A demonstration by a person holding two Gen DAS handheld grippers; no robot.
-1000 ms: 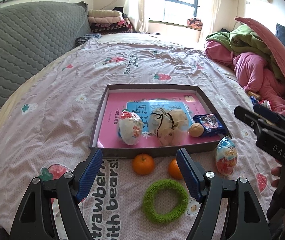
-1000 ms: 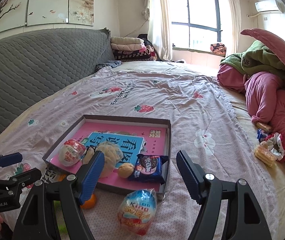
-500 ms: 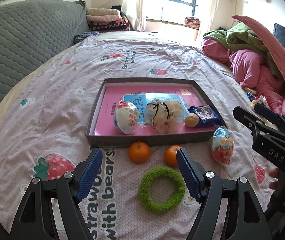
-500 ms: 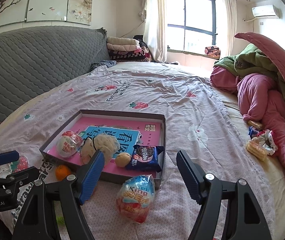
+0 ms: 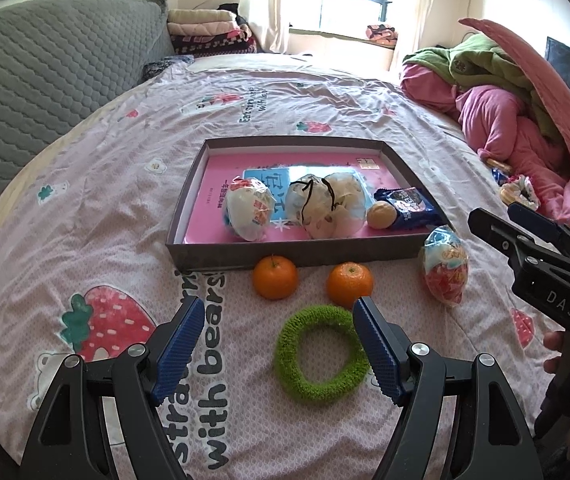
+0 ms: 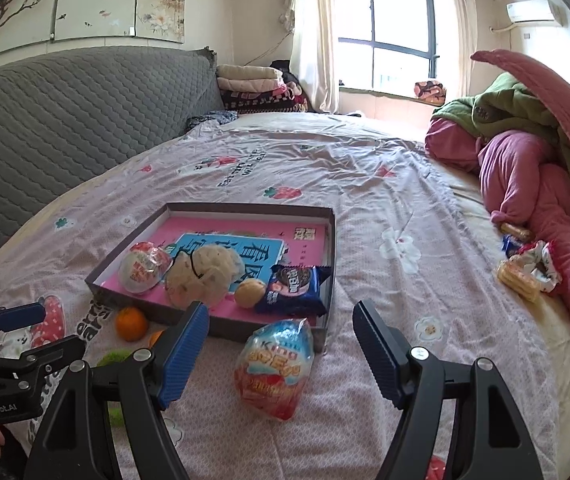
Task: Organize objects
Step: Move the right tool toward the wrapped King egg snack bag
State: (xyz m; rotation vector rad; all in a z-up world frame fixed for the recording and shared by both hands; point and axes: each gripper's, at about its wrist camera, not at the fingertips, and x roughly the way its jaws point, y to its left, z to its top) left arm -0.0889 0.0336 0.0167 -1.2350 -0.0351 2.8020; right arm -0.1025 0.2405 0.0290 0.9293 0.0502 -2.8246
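Blue-padded left claw (image 5: 277, 344) wide open, empty, right claw (image 6: 281, 340) likewise

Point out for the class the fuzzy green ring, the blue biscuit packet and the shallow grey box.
Fuzzy green ring (image 5: 285, 354), left wrist view, left band.
Blue biscuit packet (image 6: 293, 289), right wrist view, front face.
Shallow grey box (image 5: 285, 254), left wrist view, near wall.

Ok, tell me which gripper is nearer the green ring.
Left. The left gripper hangs open just above the green ring, its fingers either side of it. The right gripper hangs open over the wrapped egg, off to the ring's right.
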